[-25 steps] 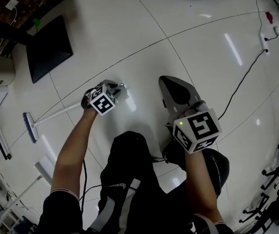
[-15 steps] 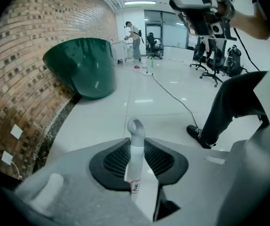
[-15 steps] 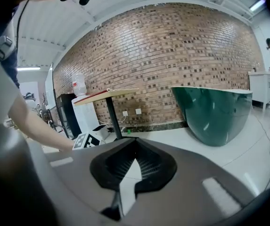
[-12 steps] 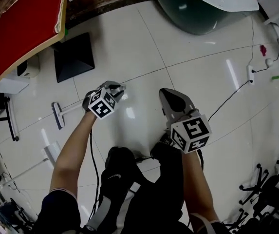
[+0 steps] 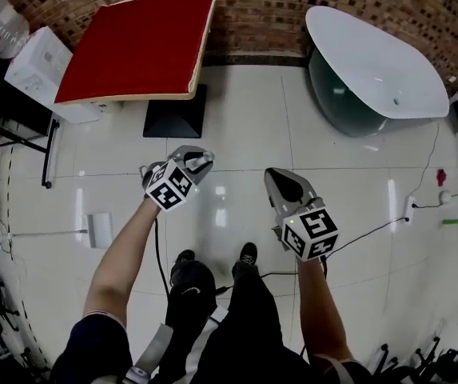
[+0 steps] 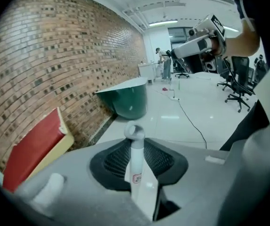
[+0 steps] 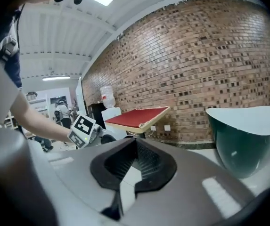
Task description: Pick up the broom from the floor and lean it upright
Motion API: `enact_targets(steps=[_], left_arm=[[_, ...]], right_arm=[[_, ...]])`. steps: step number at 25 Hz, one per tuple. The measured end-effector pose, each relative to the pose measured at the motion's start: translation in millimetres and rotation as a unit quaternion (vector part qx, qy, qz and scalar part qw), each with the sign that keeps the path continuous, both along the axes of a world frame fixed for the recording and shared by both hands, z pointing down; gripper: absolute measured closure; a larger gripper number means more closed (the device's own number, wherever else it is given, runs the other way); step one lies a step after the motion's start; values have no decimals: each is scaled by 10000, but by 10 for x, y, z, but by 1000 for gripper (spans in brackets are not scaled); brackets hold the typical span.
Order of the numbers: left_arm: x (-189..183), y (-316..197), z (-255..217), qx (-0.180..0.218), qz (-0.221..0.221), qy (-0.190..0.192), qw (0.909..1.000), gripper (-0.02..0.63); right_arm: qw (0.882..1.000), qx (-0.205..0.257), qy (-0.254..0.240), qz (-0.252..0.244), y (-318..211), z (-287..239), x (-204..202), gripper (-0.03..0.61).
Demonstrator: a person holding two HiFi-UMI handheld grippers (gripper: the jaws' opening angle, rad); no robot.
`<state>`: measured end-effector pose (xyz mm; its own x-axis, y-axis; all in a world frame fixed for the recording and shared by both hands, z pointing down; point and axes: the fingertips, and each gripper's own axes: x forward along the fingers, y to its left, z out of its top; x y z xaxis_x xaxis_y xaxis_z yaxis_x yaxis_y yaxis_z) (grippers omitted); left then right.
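Head view: left tongs (image 5: 199,163) well above the floor (image 5: 236,118), gripping the broom (image 6: 135,149) by its looped handle end, jaws just been closing; the rest is hidden below them. Right tongs (image 5: 276,178) narrowly apart, empty. Pickup apparently done; leaning remains.

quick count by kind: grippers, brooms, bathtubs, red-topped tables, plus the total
grippers: 2 (left gripper, right gripper)
broom: 1, its white handle clamped in the left gripper
bathtub: 1
red-topped table: 1
total: 5
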<state>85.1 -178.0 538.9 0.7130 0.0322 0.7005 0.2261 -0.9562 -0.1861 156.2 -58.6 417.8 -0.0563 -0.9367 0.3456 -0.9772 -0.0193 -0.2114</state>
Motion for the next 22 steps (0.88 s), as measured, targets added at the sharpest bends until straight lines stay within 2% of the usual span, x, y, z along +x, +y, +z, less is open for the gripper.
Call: enact_targets(steps=[2, 5, 11, 15, 22], left_arm=[[-134, -200, -254, 79, -546, 143, 9984, 523], [-405, -519, -548, 204, -1284, 289, 9911, 522], [-1255, -973, -977, 254, -2465, 489, 9676, 522], [-1671, -1193, -1287, 238, -3236, 843, 9421, 520], [-2221, -1736, -1467, -244, -4555, 1379, 8791, 515]], right_arm=[[9989, 144, 3, -441, -178, -207, -39, 572], [9952, 329, 141, -909, -433, -495, -129, 572], [9845, 612, -72, -1641, -940, -859, -572, 572], [9747, 682, -38, -2127, -1325, -986, -887, 572], [9608, 644, 118, -2694, -1997, -1064, -1385, 572]])
